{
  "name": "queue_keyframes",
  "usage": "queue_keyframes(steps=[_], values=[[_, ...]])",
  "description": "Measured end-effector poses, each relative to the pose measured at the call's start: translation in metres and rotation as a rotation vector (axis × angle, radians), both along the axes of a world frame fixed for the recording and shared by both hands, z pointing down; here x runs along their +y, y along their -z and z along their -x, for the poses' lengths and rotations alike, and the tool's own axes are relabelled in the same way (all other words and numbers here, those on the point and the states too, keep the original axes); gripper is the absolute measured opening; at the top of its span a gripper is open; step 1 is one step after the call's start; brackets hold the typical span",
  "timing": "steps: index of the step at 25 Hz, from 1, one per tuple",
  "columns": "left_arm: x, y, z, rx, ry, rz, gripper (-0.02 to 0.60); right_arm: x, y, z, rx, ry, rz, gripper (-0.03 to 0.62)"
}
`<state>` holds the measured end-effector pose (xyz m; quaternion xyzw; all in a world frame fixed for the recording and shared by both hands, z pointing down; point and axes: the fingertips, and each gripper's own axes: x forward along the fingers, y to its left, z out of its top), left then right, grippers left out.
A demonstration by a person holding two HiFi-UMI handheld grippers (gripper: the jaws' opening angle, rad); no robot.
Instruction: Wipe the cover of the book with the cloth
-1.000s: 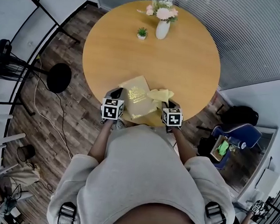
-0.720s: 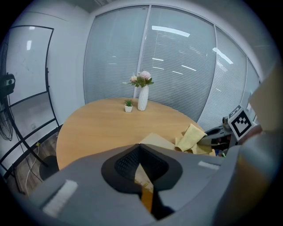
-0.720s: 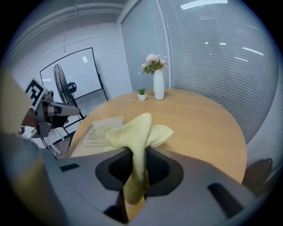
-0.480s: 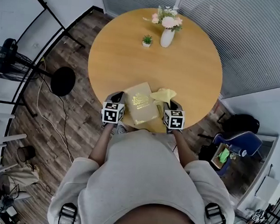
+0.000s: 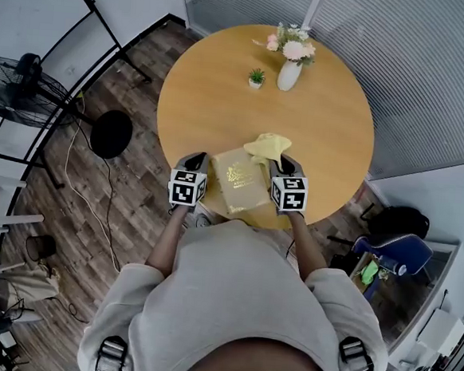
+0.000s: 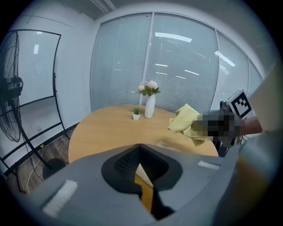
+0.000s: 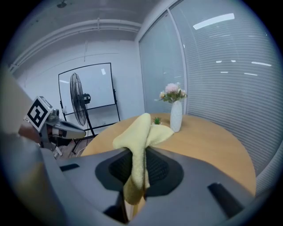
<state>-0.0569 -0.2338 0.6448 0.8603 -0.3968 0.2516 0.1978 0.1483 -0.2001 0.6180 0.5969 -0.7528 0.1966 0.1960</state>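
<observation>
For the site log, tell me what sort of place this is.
Probably an office meeting room: a round wooden table, glass walls with blinds, and a pedestal fan standing nearby.

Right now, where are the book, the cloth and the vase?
book [image 5: 240, 183], head view, middle of its cover.
cloth [image 7: 139, 128], right gripper view, its upright fold.
vase [image 5: 288, 76], head view, its white body.

The cloth [image 5: 269, 146] was soft yellow fabric with a fuzzy nap. The book [image 5: 240, 185] had a smooth cover of tan colour. The table [image 5: 223, 92] was smooth, matt wood. The vase [image 5: 289, 75] looked white and glossy.
</observation>
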Motion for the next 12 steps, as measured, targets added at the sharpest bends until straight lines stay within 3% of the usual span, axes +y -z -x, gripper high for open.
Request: queue_keyframes(steps=[12], values=[[-0.021, 0.043, 0.018, 0.041, 0.051, -0.09, 0.009, -0.043, 0.057, 0.045, -0.027, 0.095, -0.134, 0.067]])
